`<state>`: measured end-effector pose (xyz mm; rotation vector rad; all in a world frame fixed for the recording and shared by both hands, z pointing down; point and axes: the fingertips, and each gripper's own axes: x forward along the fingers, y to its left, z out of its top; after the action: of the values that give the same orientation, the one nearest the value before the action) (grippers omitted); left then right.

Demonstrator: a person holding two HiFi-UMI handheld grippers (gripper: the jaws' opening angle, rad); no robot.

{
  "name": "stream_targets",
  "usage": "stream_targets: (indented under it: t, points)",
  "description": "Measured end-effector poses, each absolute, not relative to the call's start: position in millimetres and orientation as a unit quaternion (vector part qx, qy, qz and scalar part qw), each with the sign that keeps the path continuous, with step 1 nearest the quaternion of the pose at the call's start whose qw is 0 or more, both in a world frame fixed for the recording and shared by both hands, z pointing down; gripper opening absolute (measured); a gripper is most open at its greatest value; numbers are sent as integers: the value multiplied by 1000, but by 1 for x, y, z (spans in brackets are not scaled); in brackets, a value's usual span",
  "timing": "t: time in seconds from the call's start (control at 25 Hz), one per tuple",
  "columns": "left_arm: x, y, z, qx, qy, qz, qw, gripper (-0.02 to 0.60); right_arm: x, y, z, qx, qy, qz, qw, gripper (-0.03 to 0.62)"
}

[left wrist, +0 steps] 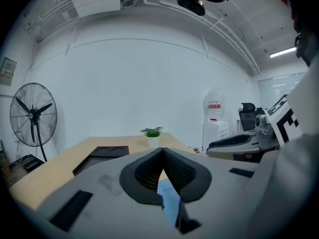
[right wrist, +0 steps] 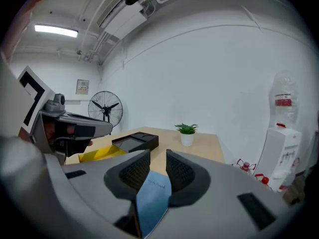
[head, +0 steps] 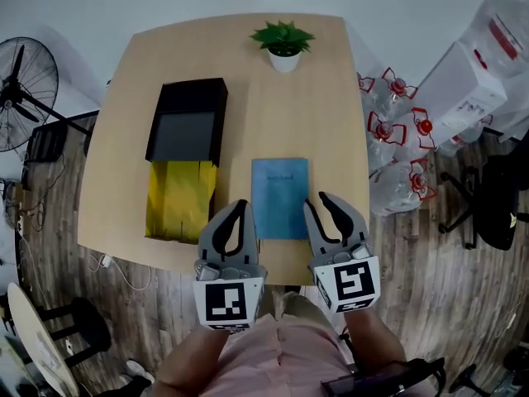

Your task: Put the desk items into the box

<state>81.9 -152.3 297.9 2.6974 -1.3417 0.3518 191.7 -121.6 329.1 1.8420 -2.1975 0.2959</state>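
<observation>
Start state: nothing packed yet, both tongs at the near edge of the table (head: 281,114).

My left tongs (head: 238,213) are pressed together at the tips with nothing between them. My right tongs (head: 322,203) stand a little apart, also empty, with only the cover below showing through the gap. They flank the near end of the blue notebook (head: 279,197), which lies flat on the wood between them and clear of the box. The black box (head: 194,89) sits open at far left, and I see no loose item in it. A yellow item (head: 180,198) lies touching its near side; I cannot tell what it is. A potted plant (head: 283,41) stands at the far edge. By my estimate the whole job remains, with the notebook the nearest first pick.
</observation>
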Motion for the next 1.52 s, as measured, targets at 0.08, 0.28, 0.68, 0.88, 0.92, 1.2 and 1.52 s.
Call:
stream_targets:
  t: [0.08, 0.28, 0.68, 0.88, 0.92, 1.2, 1.52]
  points:
    - [86, -165, 318, 890, -433, 126, 67, 10, 191, -133, 350, 632, -751, 121, 145, 97]
    - [98, -186, 377, 892, -410, 165, 101, 11, 191, -151, 403, 627, -742, 171, 166, 90]
    - [104, -196, 476, 880, -378, 230, 174, 10, 184, -165, 486, 606, -727, 234, 223, 97]
    - [106, -191, 499, 877, -360, 257, 186, 11, 185, -164, 502, 595, -722, 245, 253, 90]
    - [107, -190, 501, 877, -359, 261, 184, 11, 186, -164, 504, 595, -722, 243, 259, 76]
    - [112, -185, 507, 876, -347, 289, 171, 9, 186, -162, 505, 592, -722, 232, 274, 67]
    - [110, -177, 510, 872, -340, 303, 180, 10, 184, -150, 507, 591, -716, 248, 276, 67]
